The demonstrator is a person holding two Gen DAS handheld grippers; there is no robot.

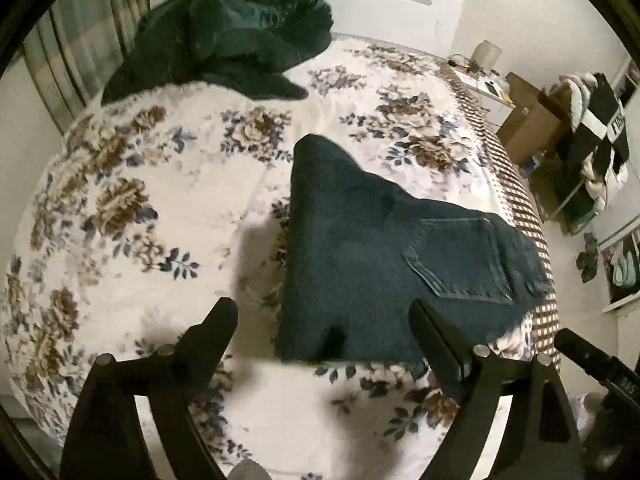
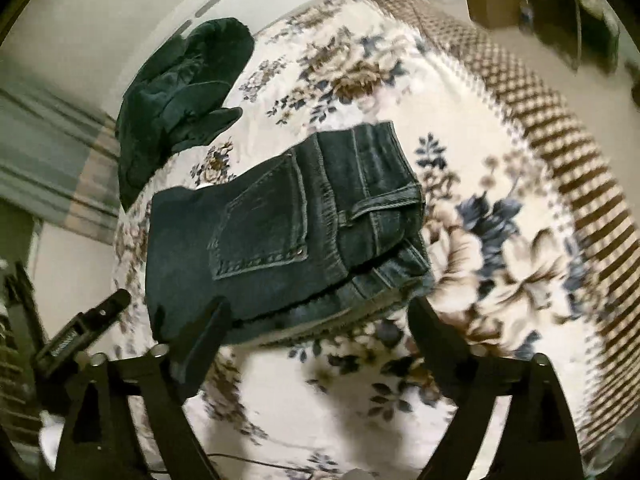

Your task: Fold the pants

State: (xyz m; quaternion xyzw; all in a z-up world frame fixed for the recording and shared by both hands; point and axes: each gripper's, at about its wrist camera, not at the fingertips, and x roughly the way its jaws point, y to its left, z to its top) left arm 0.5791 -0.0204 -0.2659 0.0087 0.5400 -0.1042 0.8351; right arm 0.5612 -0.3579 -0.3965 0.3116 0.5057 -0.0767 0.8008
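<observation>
Dark blue jeans (image 1: 384,256) lie folded in a thick stack on the floral bedspread (image 1: 140,208), back pocket up. In the right wrist view the jeans (image 2: 288,232) show the waistband and belt loops toward the right. My left gripper (image 1: 324,316) is open and empty, just above the near edge of the jeans. My right gripper (image 2: 320,312) is open and empty, hovering at the near edge of the folded stack. The right gripper's tip also shows in the left wrist view (image 1: 600,364), and the left gripper in the right wrist view (image 2: 84,328).
A heap of dark green clothing (image 1: 224,44) lies at the far end of the bed, also in the right wrist view (image 2: 180,92). A checked bed border (image 1: 516,200) marks the right edge. Cardboard boxes (image 1: 532,120) and shelves stand on the floor beyond.
</observation>
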